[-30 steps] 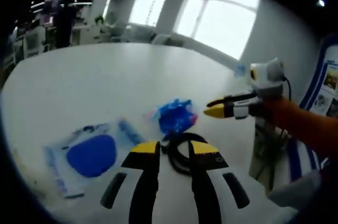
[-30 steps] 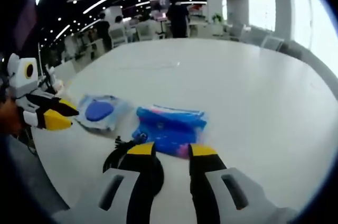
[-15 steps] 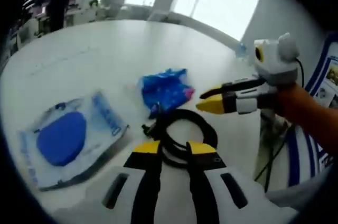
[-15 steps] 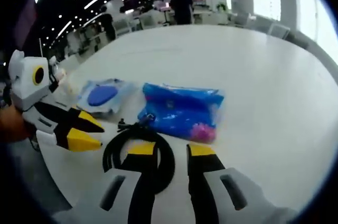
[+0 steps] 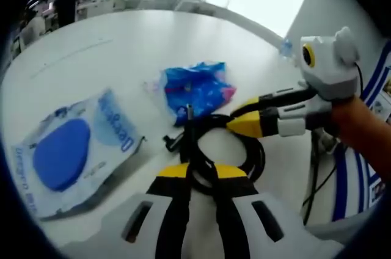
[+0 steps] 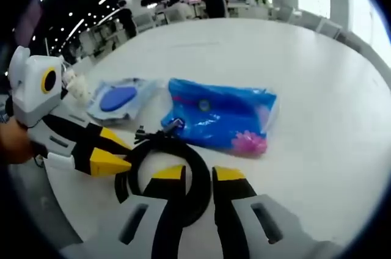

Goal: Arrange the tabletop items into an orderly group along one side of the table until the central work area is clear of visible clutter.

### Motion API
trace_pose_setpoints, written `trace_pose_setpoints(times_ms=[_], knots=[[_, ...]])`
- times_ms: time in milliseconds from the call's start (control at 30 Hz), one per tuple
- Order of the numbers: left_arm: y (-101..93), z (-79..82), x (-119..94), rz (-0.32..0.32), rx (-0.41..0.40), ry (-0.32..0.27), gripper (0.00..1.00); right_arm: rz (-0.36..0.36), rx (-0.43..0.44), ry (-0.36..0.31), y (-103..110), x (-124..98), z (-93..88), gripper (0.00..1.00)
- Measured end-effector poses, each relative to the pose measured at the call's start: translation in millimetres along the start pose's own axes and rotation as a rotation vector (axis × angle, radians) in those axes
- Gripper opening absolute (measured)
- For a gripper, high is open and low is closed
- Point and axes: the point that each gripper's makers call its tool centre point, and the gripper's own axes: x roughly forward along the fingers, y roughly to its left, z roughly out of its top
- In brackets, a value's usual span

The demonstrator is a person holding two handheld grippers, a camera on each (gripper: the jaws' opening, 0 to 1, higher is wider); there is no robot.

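Left hand-held gripper [image 5: 198, 170]: jaws narrowly parted, straddling the near rim of the coiled black cable [image 5: 235, 143]; whether they grip it cannot be told. Right hand-held gripper [image 6: 198, 173]: jaws slightly apart at the same coil, holding nothing visibly. Count on the white worktop [image 6: 317, 76]: one cable, one blue plastic bag [image 6: 220, 115] just beyond the cable, one clear packet with a blue disc [image 6: 119, 99] beside the bag. Judgement: nothing grouped yet; all three items remain to be moved aside.
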Motion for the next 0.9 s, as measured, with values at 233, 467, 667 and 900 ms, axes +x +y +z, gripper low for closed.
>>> trace_pose_setpoints(times_ms=[233, 467, 667, 900], knots=[[1.1, 0.2, 1, 0.008, -0.003, 0.003, 0.09, -0.02, -0.021, 0.007, -2, 1, -2.8, 0.12], [0.0, -0.8, -3, 0.009, -0.033, 0.001, 0.05, 0.006, 0.029, -0.024, 3, -6, 2.6, 0.05], [0.8, -2.5, -12, 0.008, -0.049, -0.011, 0.04, 0.022, 0.018, -0.034, 13, -12, 7.2, 0.05], [9.0, -3.8, -31, 0.018, -0.056, -0.027, 0.04, 0.064, 0.035, -0.043, 30, -13, 13.9, 0.05]])
